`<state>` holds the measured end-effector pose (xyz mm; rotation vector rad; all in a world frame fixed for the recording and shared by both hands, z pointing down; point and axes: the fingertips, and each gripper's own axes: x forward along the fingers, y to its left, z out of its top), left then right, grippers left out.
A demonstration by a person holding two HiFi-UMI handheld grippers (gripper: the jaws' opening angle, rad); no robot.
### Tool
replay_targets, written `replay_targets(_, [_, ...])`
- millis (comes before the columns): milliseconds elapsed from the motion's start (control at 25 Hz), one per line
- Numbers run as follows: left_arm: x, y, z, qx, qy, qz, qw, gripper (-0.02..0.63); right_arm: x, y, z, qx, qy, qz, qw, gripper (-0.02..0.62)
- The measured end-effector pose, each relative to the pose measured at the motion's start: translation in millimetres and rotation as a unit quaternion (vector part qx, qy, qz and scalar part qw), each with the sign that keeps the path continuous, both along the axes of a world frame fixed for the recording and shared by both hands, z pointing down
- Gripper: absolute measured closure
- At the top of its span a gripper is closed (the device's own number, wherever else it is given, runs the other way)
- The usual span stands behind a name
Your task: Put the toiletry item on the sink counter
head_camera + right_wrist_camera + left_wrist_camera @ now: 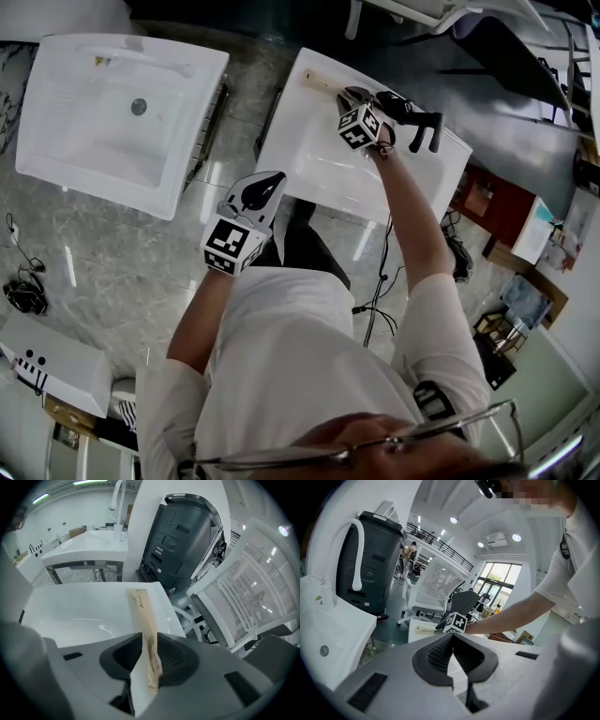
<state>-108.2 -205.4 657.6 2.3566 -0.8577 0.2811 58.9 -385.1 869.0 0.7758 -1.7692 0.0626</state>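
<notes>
Right gripper view shows the toiletry item (143, 616), a long, slim packet in beige wrapping. Its far end is laid on the flat ledge of a white sink (89, 606), and its near end is seen between the jaws of the right gripper (150, 637). The jaws are held apart. The packet is set close to one pad, and a clear gap is shown beside the other, so no squeeze is made on it.

In the head view the same packet (322, 83) is seen on the far ledge of the sink (309, 164), just beyond the right gripper (351, 97), which is pointed steeply down at it. The left gripper (267, 184) is held low and well apart from the packet, over the floor between this sink and a second white sink (84, 141). In the left gripper view the left gripper's (451, 638) jaws are seen closed tip to tip, with nothing between them.
</notes>
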Motion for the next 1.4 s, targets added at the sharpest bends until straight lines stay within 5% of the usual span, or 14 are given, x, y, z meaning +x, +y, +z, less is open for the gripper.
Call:
replay_targets(480, [-1.3, 4.5, -1.6, -0.002, -0.004, 0.016, 0.9999, 0.601, 1.6, 4.9, -26.7, -0.001, -0.019, 0.011, 1.000, 0.459])
replay_targets(1400, [23.5, 3.2, -56.9, 0.044, 0.006, 0.021, 0.9988, 0.601, 10.6, 58.0, -166.8, 0.088, -0.108, 0.052, 0.989, 0.546])
